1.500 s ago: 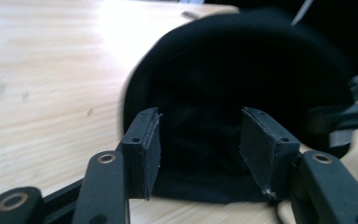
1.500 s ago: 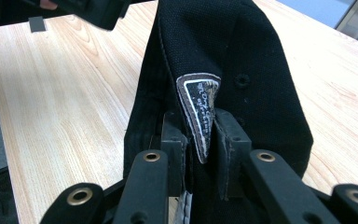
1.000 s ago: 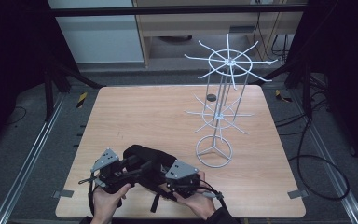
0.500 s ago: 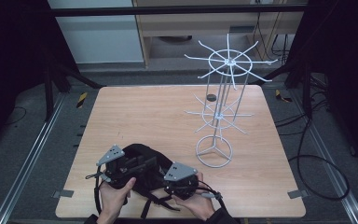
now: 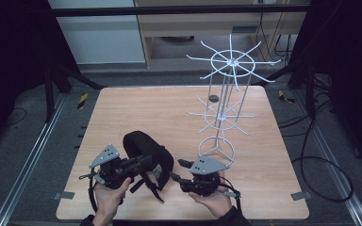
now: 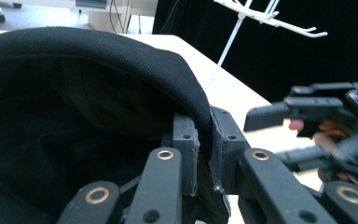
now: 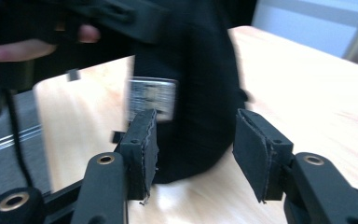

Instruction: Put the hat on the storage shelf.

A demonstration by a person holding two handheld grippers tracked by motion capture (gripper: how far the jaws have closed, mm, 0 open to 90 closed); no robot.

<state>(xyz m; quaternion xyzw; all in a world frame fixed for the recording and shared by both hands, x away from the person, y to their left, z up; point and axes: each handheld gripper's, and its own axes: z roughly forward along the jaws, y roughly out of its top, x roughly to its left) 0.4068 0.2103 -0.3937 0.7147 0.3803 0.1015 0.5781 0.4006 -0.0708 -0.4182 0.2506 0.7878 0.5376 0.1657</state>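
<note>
Left hand-held gripper [image 6: 204, 154] just clamped on black bag [image 6: 74, 93] rim

High view: even overhead lighting falls on the table [image 5: 136, 108], which is bright and free of glare; the surroundings at the left and right edges of the frame are dark. Shadows on the table are soft and short. Focus is adequate, with mild softness throughout.

Left gripper view: the black bag [image 6: 74, 93] is underexposed, with little fabric detail at left of the frame; the near fingers [image 6: 186, 140] are sharp.

Right gripper view: motion blur smears the upper half of the frame; the label [image 7: 151, 98] is unreadable. A bright reflection lies on the table at lower centre.
</note>
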